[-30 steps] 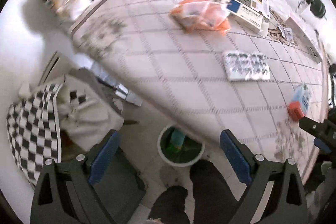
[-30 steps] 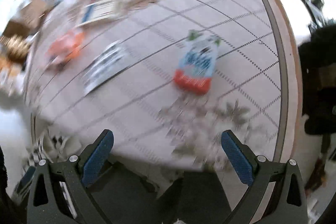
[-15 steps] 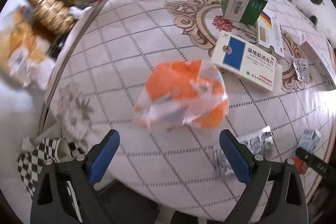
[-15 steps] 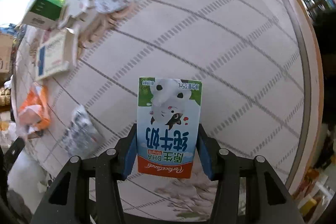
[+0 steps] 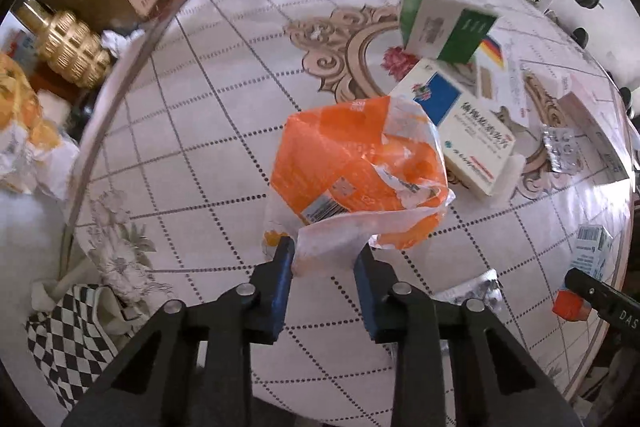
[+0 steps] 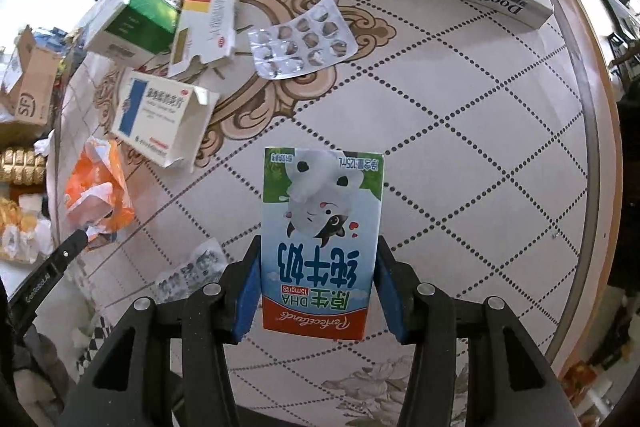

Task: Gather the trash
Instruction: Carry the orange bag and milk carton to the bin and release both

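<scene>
Orange plastic, thin and crinkly, is pinched at its pale near edge by the left tongs (image 5: 323, 259): the wrapper (image 5: 360, 179) on the desk (image 5: 208, 131) is judged feather-light and floppy, best taken by a bunched fold. The milk carton (image 6: 320, 243), stiff card and likely light, is clamped across its lower sides by the right tongs (image 6: 316, 291). Half a second ago the left tongs were spread wide short of the wrapper, while the carton was already gripped.
</scene>
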Available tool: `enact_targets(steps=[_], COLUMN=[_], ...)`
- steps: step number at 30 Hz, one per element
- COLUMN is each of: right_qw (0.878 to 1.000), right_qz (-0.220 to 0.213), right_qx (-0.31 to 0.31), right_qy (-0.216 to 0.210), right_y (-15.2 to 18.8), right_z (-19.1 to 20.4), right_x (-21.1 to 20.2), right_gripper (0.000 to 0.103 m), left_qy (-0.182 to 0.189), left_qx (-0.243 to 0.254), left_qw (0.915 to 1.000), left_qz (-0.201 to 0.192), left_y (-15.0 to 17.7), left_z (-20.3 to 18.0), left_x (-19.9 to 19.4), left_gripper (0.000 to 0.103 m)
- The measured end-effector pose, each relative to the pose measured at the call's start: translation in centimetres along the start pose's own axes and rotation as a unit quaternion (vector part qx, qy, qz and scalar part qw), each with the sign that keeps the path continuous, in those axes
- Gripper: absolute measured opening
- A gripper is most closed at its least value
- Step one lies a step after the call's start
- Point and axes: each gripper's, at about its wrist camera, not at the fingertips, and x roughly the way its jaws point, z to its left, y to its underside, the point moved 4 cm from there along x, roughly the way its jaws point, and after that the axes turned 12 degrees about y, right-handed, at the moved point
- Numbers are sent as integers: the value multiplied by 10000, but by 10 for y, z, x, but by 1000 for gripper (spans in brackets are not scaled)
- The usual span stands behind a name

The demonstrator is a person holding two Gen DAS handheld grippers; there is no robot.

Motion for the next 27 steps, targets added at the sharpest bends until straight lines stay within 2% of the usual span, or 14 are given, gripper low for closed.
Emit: enact_targets(steps=[6,9,12,16,19,21,23,27], right_qw=[9986,9965,9946,9928,9922,9921,9931,9921], right_qz=[-398,-647,-788,-844,-704,-566,-189,483], right_qx=[-316,-498,-637,-794,-979,-1086,-1139,-1154], right_qy=[-160,-169,-220,-301,-330,-266,-228,-132], right_y=[29,51,82,147,214,249,295,353], right_z=[4,6,8,12,13,14,13,10], right_x=[-29,-44,-57,-70,-70,-61,-39,14], right_gripper=[53,53,53,53,53,53,53,53], left_qy=[-344,-373,-276,-30,133,288,387,542], left_qx=[183,147,49,-13,-44,-119,-216,-550], left_qw=[9983,9970,9962,9960,9967,9977,9987,9959], left_qz=[-445,-660,-830,-892,-798,-603,-259,473], left_y=[35,61,101,151,200,235,276,330], left_z=[-4,3,11,17,23,31,43,65], left_x=[-50,-76,-100,-119,-124,-117,-98,-37], left_gripper=[25,25,24,24,24,24,24,24])
